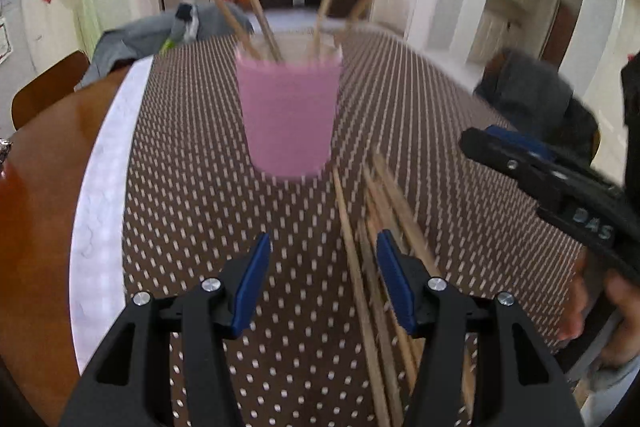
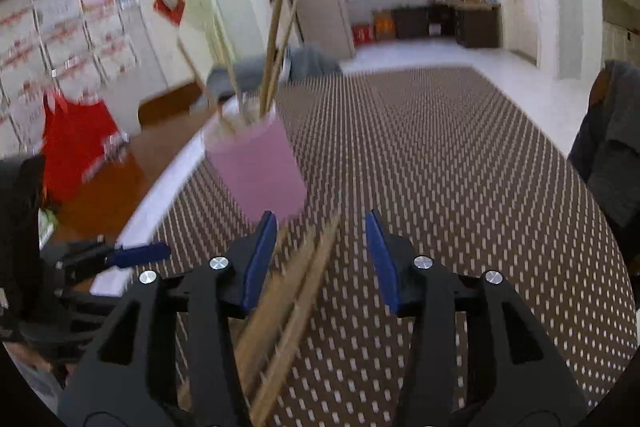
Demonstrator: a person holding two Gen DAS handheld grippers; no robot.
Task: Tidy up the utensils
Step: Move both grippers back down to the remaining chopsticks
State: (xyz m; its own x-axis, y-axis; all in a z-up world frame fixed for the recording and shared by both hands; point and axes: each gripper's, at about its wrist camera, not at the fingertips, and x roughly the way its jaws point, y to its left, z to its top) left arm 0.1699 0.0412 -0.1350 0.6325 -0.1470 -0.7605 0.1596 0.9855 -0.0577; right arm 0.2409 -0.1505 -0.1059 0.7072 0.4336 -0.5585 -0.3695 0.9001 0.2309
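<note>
2 grippers, your left (image 1: 322, 267) and right (image 2: 320, 247), gape wide near the pink cup (image 1: 289, 111); "DAS" lettering legible, loose chopsticks (image 1: 376, 267) blurred.

Chopsticks (image 1: 256, 7) in cup (image 1: 289, 115) (more chopsticks (image 1: 372, 267) before it)

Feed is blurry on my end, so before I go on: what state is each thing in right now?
Cup: upright on the mat, holding several chopsticks.
Cup chopsticks: standing, leaning outward.
Loose chopsticks: lying in a pile on the mat, near the cup.
Left gripper: open, holding nothing.
Right gripper: open, over the pile; nothing gripped.
</note>
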